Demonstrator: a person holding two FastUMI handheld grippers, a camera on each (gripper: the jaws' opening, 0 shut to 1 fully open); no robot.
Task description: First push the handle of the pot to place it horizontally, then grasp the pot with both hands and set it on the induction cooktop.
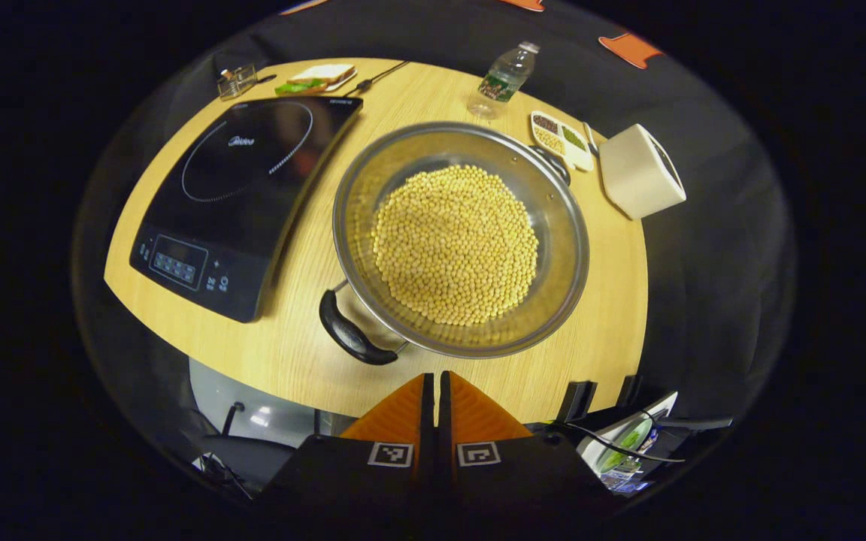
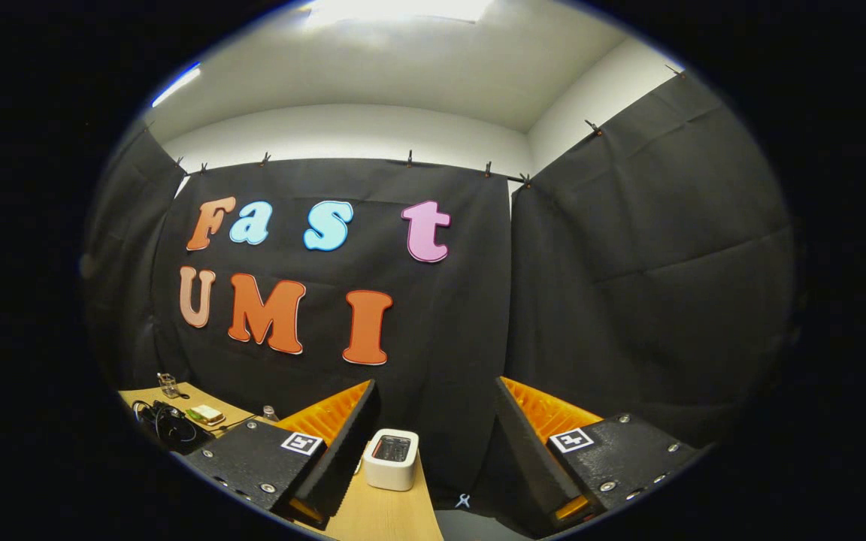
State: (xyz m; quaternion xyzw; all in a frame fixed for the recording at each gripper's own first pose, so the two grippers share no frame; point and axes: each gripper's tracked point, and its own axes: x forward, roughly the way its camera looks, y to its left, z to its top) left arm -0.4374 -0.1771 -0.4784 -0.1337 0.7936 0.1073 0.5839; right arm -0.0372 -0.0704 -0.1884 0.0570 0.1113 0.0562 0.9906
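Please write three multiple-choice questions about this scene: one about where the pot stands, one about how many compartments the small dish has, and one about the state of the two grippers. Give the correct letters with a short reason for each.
1. Where does the pot stand?
A. on the induction cooktop
B. on the wooden table, beside the cooktop
C. on the white toaster

2. How many compartments does the small divided dish have?
A. one
B. three
C. six

3. How do the grippers stand?
A. left shut, right open
B. both open
C. left open, right shut

Answers:
1 B: the pot, full of soybeans, rests on the table, and the induction cooktop next to it is bare.
2 B: three fillings lie side by side in it.
3 A: the left gripper has its fingers together, and the right gripper has a wide gap, with the toaster seen through it.
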